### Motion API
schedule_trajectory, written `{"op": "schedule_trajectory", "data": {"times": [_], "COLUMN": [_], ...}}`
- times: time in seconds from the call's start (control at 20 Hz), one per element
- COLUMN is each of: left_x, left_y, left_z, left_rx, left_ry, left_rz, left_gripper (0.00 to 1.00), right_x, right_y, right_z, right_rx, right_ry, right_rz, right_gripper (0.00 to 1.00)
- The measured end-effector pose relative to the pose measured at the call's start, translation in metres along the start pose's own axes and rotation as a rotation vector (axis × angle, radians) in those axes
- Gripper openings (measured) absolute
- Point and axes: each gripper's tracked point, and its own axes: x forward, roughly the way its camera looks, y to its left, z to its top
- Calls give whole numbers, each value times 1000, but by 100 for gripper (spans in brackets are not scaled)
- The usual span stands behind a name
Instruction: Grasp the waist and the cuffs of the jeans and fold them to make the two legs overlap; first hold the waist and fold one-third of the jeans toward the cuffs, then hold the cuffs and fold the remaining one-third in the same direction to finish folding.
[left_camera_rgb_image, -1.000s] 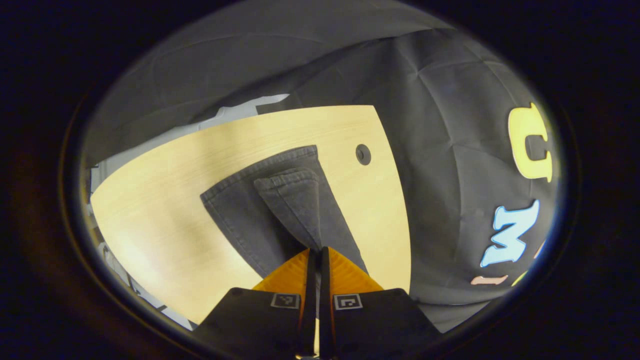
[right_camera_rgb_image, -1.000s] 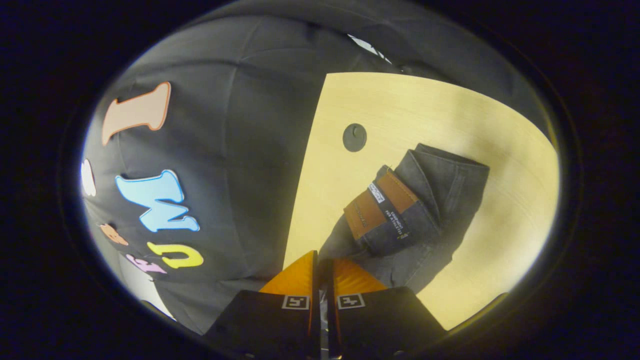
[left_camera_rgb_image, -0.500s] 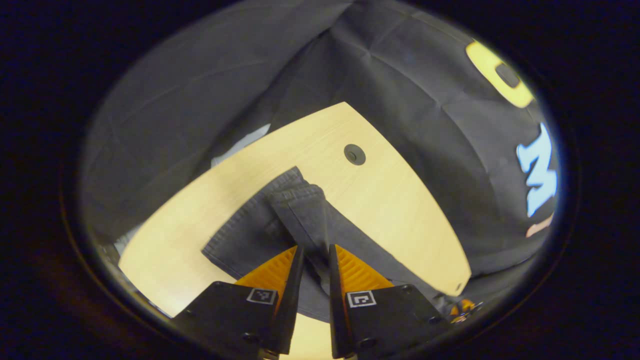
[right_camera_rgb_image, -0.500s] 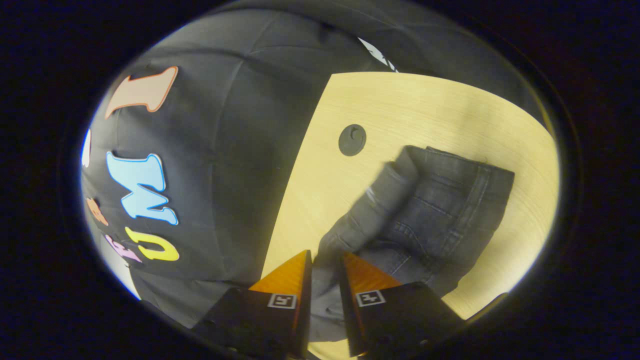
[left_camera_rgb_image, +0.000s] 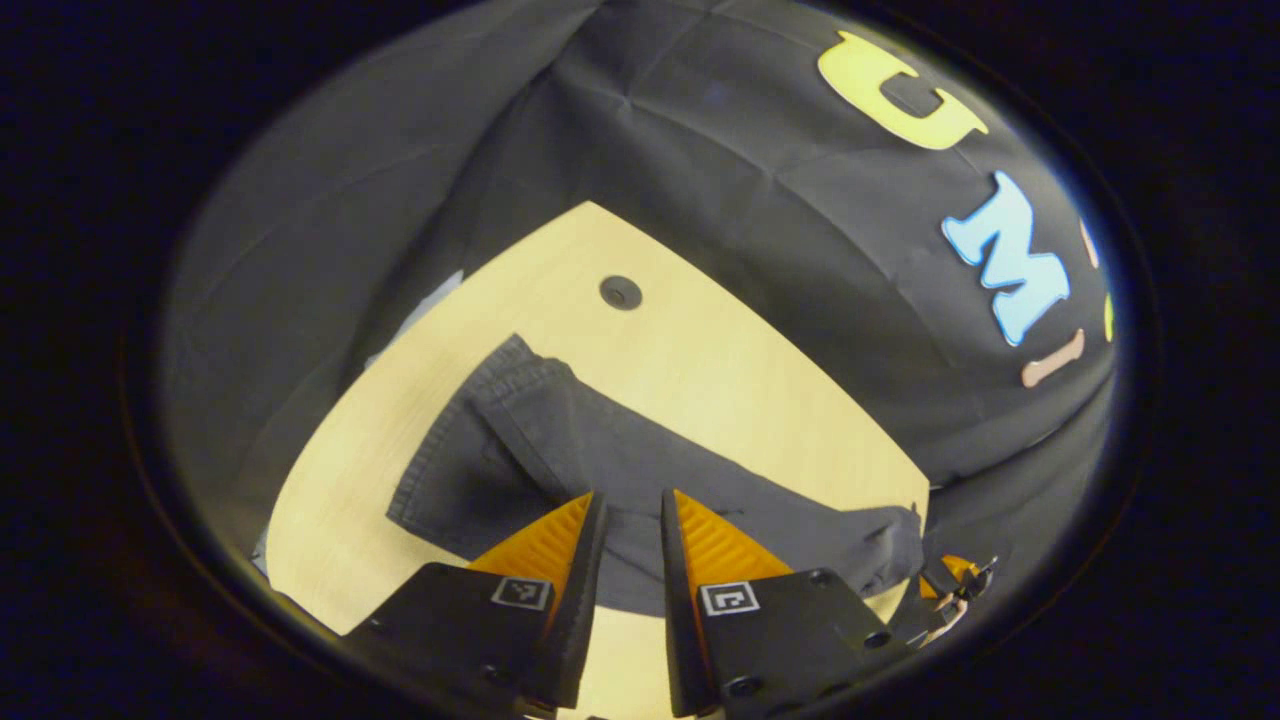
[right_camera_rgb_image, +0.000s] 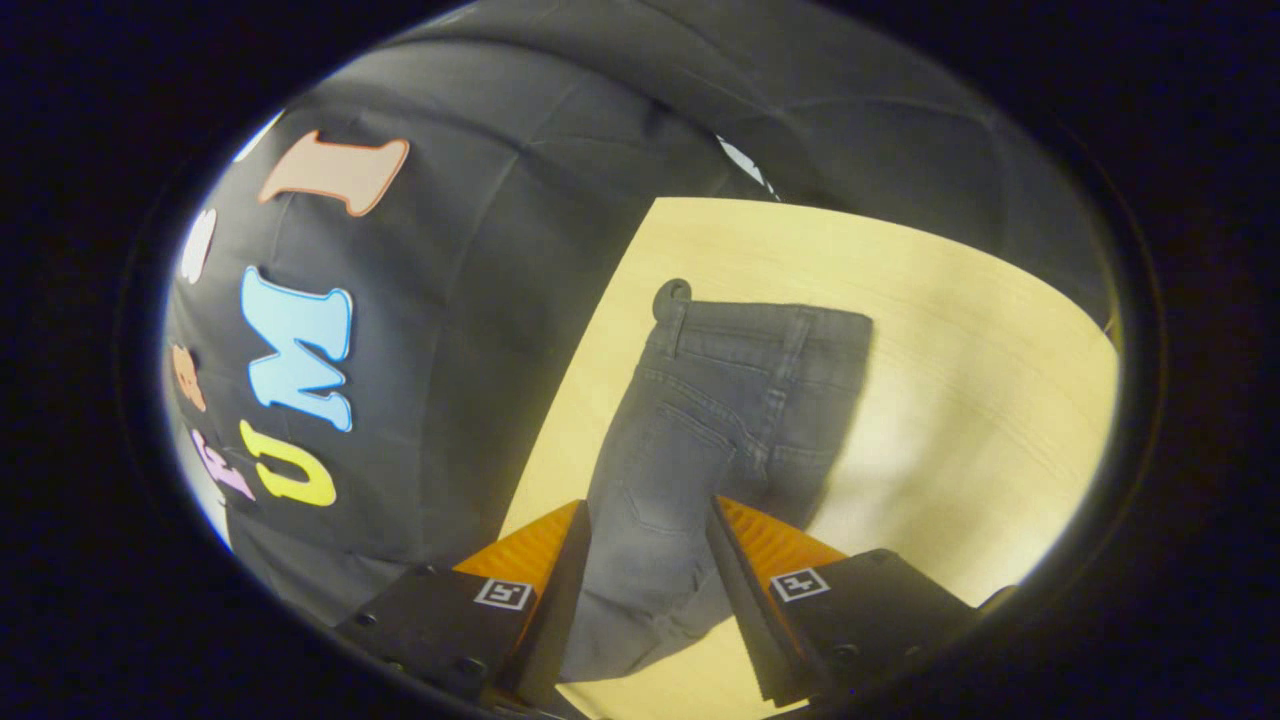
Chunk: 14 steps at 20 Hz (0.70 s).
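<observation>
left gripper view: the left gripper (left_camera_rgb_image: 628, 492) now has its two fingers set apart with a clear gap, where a second ago they were pressed together on a raised fold of the dark denim; the jeans (left_camera_rgb_image: 560, 450) have dropped out of that pinch and lie flat on the pale wooden table (left_camera_rgb_image: 720, 380). the cuffs (left_camera_rgb_image: 480, 420) sit at the far end with their stitched hems stacked one on the other, and the legs run as one long dark band toward the lower right, where the other gripper shows small at the table's edge. the round dark cable hole (left_camera_rgb_image: 620, 292) is now well clear of the cloth, beyond the cuff end. in the right gripper view the right gripper (right_camera_rgb_image: 648, 505) has also spread, its fingers wider apart than half a second ago and holding nothing, with the denim lying between and past them. a second ago the waist was lifted and bunched, showing a brown leather patch; now the waist (right_camera_rgb_image: 760, 320) lies spread flat at the far end, belt loops and a back pocket seam visible, faded grey denim with fine stitching. one corner of the waist just touches or covers the cable hole (right_camera_rgb_image: 670, 295). the table's grain is smooth and light, its edge curved.
</observation>
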Motion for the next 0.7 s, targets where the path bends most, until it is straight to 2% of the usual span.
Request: {"op": "schedule_trajectory", "data": {"times": [0.1, 0.3, 0.35, 0.4, 0.45, 0.5, 0.55, 0.65, 0.7], "left_x": [-10, -29, -33, -37, -39, -41, -45, -54, -57], "left_y": [-13, -9, -15, -18, -20, -21, -23, -28, -34], "left_z": [-18, -33, -37, -41, -47, -53, -56, -49, -41], "left_rx": [16, 141, 173, 203, 235, 260, 282, 330, 346], "left_ry": [43, 94, 103, 113, 136, 151, 155, 119, 78], "left_rz": [-19, 34, 43, 54, 75, 90, 117, 164, 173], "left_gripper": [41, 41, 41, 41, 41, 30, 53, 67, 82], "right_x": [-12, -16, -14, -9, -5, 2, 9, 19, 25], "right_y": [2, -13, -18, -25, -33, -39, -47, -62, -69], "right_z": [-13, -17, -15, -12, -7, 0, 5, 14, 18], "right_rx": [5, -24, -27, -32, -34, -36, -30, -17, -11], "right_ry": [7, -26, -28, -32, -42, -48, -54, -61, -66], "right_rz": [6, -37, -58, -77, -96, -114, -137, -175, -193], "right_gripper": [71, 71, 80, 74, 79, 80, 82, 90, 90]}}
